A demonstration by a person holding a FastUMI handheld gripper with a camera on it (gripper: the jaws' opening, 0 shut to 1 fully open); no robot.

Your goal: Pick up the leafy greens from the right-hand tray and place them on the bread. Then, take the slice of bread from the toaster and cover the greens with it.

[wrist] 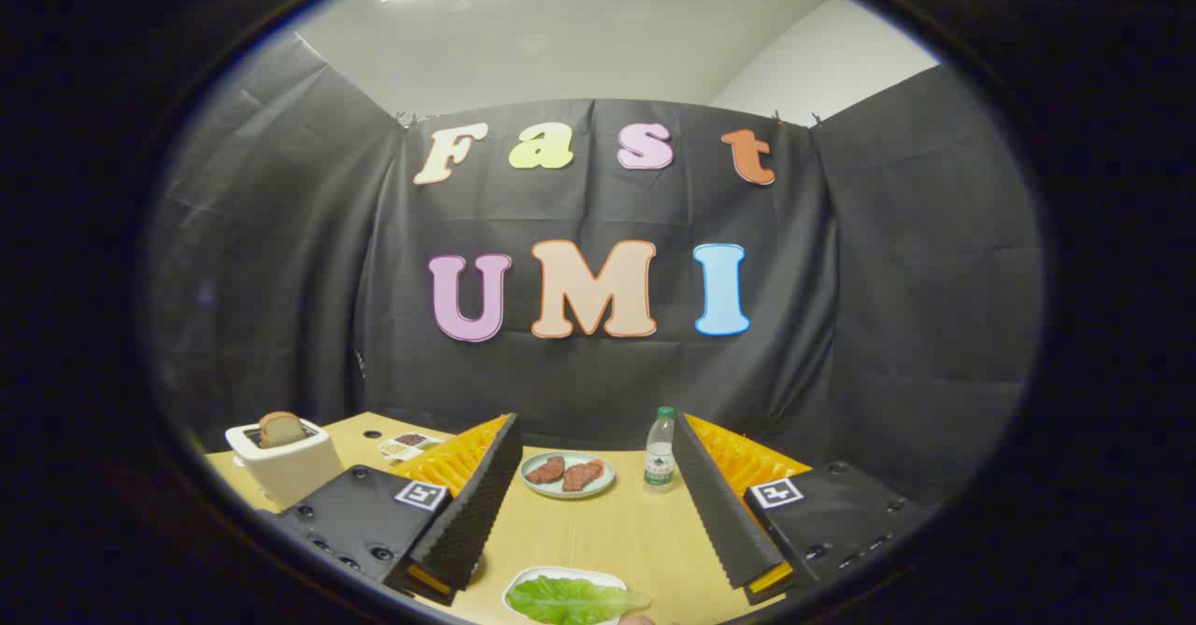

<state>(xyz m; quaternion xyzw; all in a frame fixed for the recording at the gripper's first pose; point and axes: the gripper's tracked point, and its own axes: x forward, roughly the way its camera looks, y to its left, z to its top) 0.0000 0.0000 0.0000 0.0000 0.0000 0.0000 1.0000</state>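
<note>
OK, my gripper [598, 513] is released: fingers wide apart, nothing between them but bare table [607, 532]. Greens [572, 600] lie on a white tray [523, 580] close in, low between my fingers, untouched. Beyond the fingertips, a plate [537, 464] with two reddish-brown pieces [565, 473], and a bottle [660, 447] upright just beside my right finger [724, 504]. Outside my left finger [472, 513], a white toaster [285, 461] with a bread slice [280, 428] sticking up from its slot. A small dish [409, 443] sits past the toaster, near the wall.
</note>
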